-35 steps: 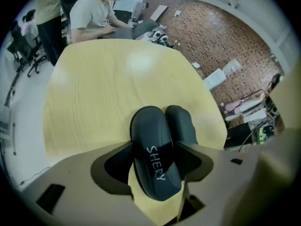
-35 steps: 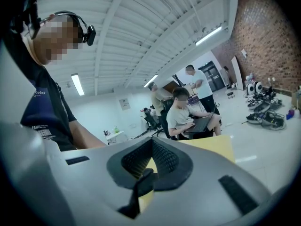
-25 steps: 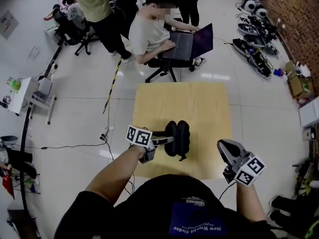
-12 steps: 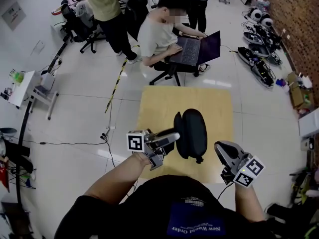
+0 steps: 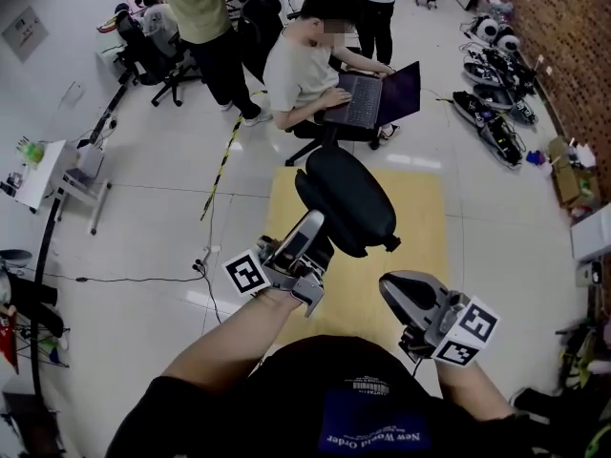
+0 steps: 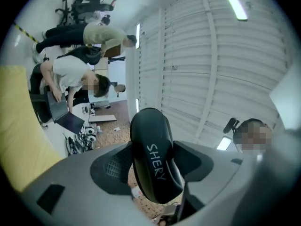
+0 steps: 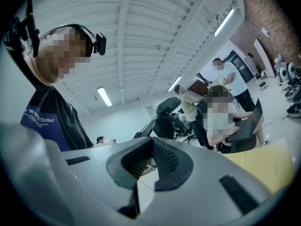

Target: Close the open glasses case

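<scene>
The yellow tabletop [image 5: 420,218] was seen below. Above it, the black glasses case [image 5: 348,198] was held in the air, clamped at one end between the fingers of the left gripper [image 5: 311,229]. Near it, the right gripper [image 5: 399,292] was seen with its fingers pressed together, empty.

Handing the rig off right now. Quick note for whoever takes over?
Left gripper: shut on the glasses case, holding it in the air above the yellow table.
Right gripper: shut, empty, lower right, apart from the case.
Done: case is off the table.
Left: the views don't show whether the lid is fully shut. Check it, press it closed if needed, then set the case down.
</scene>
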The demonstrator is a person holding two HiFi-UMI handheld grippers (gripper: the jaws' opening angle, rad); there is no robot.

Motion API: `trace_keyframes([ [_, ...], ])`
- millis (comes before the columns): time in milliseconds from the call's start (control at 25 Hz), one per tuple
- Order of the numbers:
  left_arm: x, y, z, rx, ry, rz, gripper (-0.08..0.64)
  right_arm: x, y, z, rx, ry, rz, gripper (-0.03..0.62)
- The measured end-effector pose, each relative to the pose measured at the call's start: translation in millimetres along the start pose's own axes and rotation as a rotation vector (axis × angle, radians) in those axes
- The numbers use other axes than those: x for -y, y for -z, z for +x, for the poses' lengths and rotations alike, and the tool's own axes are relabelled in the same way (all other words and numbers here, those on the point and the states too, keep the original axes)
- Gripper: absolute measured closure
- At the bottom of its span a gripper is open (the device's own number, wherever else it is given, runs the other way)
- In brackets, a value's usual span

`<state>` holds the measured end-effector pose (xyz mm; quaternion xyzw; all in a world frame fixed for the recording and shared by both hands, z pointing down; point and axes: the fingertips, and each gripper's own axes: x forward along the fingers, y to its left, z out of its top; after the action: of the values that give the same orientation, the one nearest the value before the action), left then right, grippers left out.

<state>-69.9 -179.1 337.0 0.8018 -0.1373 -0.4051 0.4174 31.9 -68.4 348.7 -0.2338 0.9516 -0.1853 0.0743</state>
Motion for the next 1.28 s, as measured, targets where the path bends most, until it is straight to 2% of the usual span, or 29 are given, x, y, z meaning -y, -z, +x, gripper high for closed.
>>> trace_keyframes([
  [80,6.1,-5.9,4.4,-0.003,-0.019,0.078,0.285,-5.4,-7.6,9.1,0.017,0.02,0.022,0.607],
  [240,17.5,-8.8,13.1,-0.054,-0.065,0.288,0.285,-3.0,-17.9,24.1,0.013,0.073,0.051,0.605],
  [280,19.4,-7.0,15.8,-0.07,-0.075,0.327,0.285,-1.0,-18.5,27.8,0.001,0.076,0.061,0.394],
  [320,21.0,-4.6,18.6,-0.085,-0.083,0.36,0.285,2.1,-19.3,30.8,-0.01,0.085,0.069,0.357],
  [480,25.0,3.9,24.7,-0.123,-0.101,0.441,0.285,16.2,-21.8,34.3,-0.022,0.175,0.075,0.361],
  [520,25.7,5.0,24.5,-0.124,-0.103,0.446,0.285,18.4,-22.1,33.4,-0.015,0.194,0.08,0.401],
  [640,26.6,6.5,23.0,-0.12,-0.108,0.441,0.285,26.2,-21.7,27.4,0.0,0.256,0.081,0.529],
  [760,25.5,5.1,21.5,-0.113,-0.118,0.427,0.285,27.9,-20.9,26.5,-0.007,0.273,0.058,0.584],
  [1120,25.2,5.0,14.1,-0.085,-0.072,0.256,0.296,16.2,-28.0,22.4,-0.032,0.221,-0.026,0.604],
  [1280,22.0,-1.0,4.0,-0.008,-0.041,0.113,0.302,25.9,-24.4,8.7,-0.058,0.243,-0.03,0.606],
])
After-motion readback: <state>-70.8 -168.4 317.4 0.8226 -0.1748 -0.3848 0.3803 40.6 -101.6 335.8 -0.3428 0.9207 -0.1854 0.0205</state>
